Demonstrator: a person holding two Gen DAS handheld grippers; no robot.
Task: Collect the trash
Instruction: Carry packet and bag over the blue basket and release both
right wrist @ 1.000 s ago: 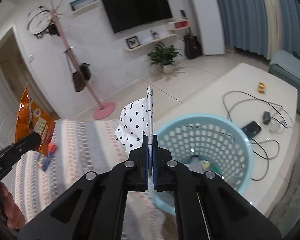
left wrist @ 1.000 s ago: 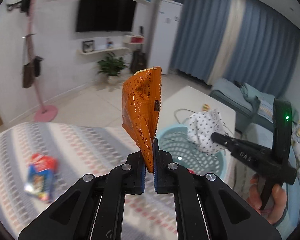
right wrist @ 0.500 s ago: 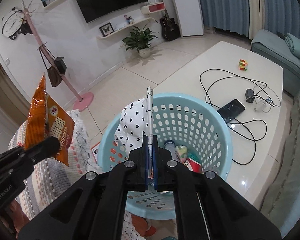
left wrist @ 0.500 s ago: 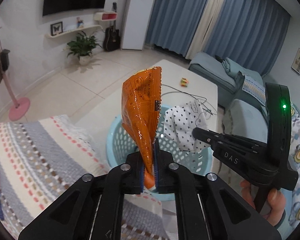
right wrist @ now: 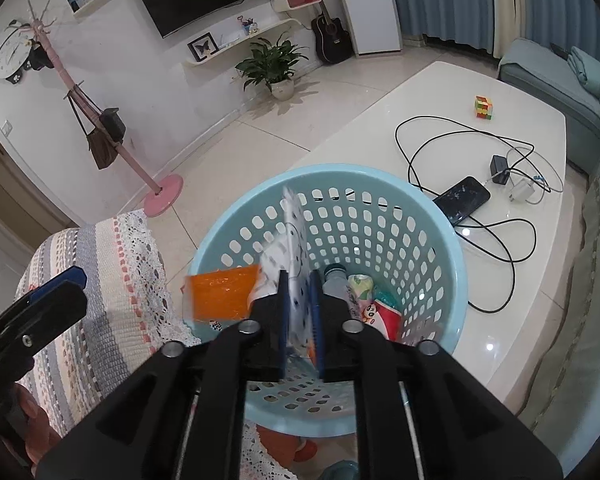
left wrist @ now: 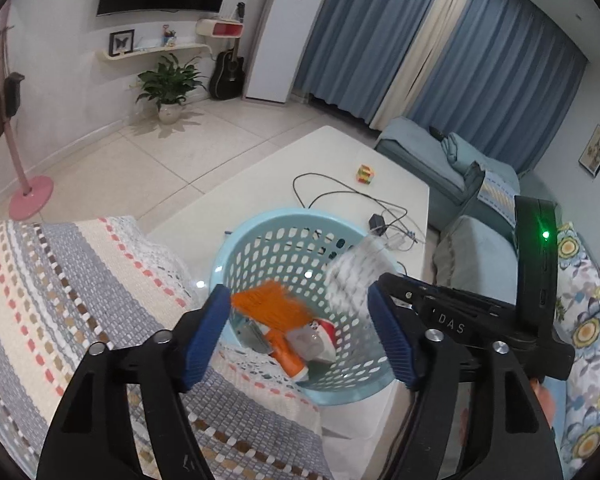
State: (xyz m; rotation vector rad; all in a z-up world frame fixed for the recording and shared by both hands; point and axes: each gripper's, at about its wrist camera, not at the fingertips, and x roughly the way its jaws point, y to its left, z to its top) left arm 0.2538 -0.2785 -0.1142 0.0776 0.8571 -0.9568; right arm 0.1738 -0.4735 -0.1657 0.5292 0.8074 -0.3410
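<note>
A light blue perforated basket (left wrist: 260, 236) (right wrist: 440, 248) stands on the white table with bottles and wrappers inside. My left gripper (left wrist: 300, 336) is wide open above the basket's near rim; the orange snack bag (left wrist: 274, 306) (right wrist: 220, 298) is blurred, falling into the basket. My right gripper (right wrist: 300, 312) has its jaws slightly parted above the basket; the white dotted wrapper (right wrist: 294, 248) (left wrist: 350, 280) is blurred and slipping down between them.
The white table (right wrist: 500, 144) holds a phone (right wrist: 462, 200), tangled cables with chargers (right wrist: 512, 176) and a colour cube (right wrist: 484, 107). A striped knitted cover (left wrist: 68, 280) lies to the left. A blue sofa (left wrist: 472, 256) is to the right.
Both grippers moved over the basket and opened. The orange bag left my left gripper and drops; the dotted wrapper is slipping from my right gripper.
</note>
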